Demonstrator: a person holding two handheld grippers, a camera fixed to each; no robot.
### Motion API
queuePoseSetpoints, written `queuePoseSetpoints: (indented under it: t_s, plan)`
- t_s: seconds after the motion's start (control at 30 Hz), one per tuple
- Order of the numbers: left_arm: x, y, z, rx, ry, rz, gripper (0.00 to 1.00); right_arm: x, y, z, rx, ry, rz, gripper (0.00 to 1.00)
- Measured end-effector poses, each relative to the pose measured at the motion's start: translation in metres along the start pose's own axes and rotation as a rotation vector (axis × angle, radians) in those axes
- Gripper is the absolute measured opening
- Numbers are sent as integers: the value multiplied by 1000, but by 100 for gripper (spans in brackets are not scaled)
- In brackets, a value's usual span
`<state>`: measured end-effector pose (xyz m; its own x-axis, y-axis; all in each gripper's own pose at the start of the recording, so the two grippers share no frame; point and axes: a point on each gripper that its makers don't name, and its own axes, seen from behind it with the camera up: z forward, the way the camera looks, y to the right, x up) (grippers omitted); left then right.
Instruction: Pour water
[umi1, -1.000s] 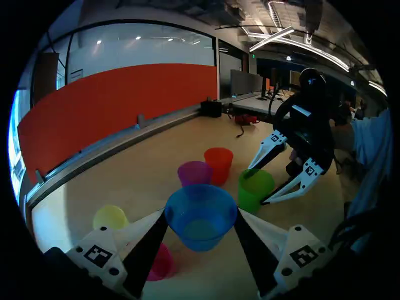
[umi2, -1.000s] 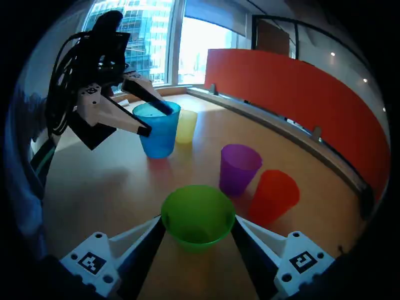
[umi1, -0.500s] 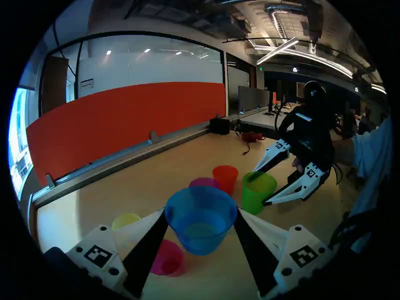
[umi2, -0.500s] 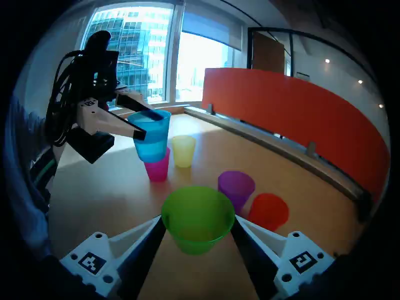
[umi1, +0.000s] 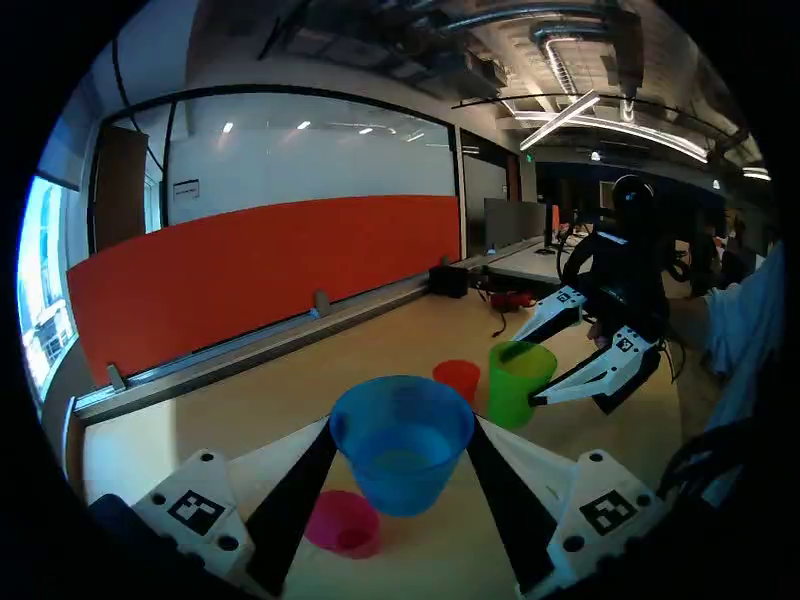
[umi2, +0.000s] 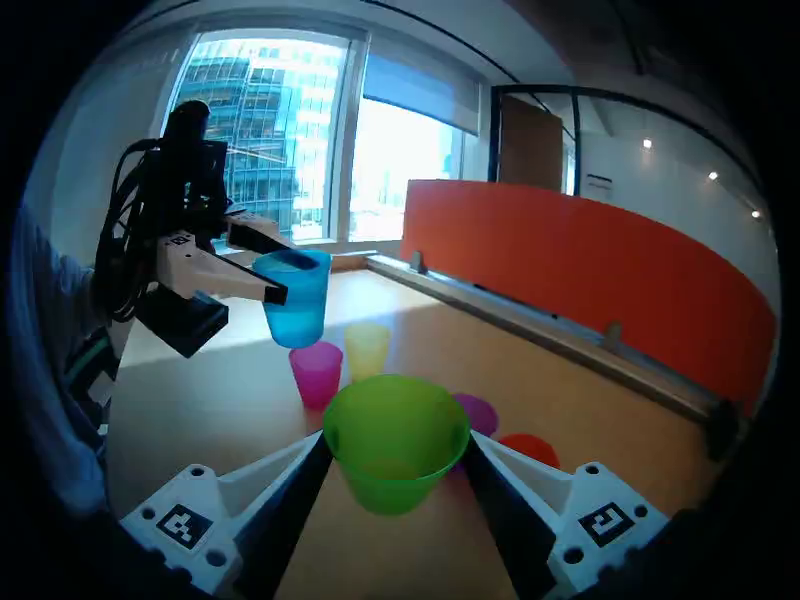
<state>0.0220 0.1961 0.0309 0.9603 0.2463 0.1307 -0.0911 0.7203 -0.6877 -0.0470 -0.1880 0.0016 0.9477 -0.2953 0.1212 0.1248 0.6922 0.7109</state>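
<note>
My left gripper (umi1: 400, 455) is shut on a blue cup (umi1: 402, 441) with a little water in its bottom, held upright above the wooden table (umi1: 300, 390). The same blue cup (umi2: 292, 297) and left gripper (umi2: 262, 262) appear at upper left in the right gripper view. My right gripper (umi2: 397, 450) is shut on a green cup (umi2: 397, 440), upright and lifted off the table. That green cup (umi1: 518, 381) and the right gripper (umi1: 545, 360) hang to the right in the left gripper view.
On the table stand a pink cup (umi1: 341, 521) (umi2: 316, 372), a yellow cup (umi2: 367, 349), a purple cup (umi2: 476, 412) and a red cup (umi1: 457, 380) (umi2: 530, 449). An orange wall panel (umi1: 260, 260) runs along the table's far edge. A person's sleeve (umi1: 740, 330) is at the right.
Both grippers have risen with their cups. The cups left on the table now sit lower and smaller in both views, and the yellow one has dropped behind my left finger.
</note>
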Motion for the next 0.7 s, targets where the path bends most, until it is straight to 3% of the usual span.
queuePoseSetpoints:
  t_s: [0.7]
  plan:
    - [48, 3, -22, 17, 121, -20, 88, 83, 6, -19, -13, 184, -2, 92]
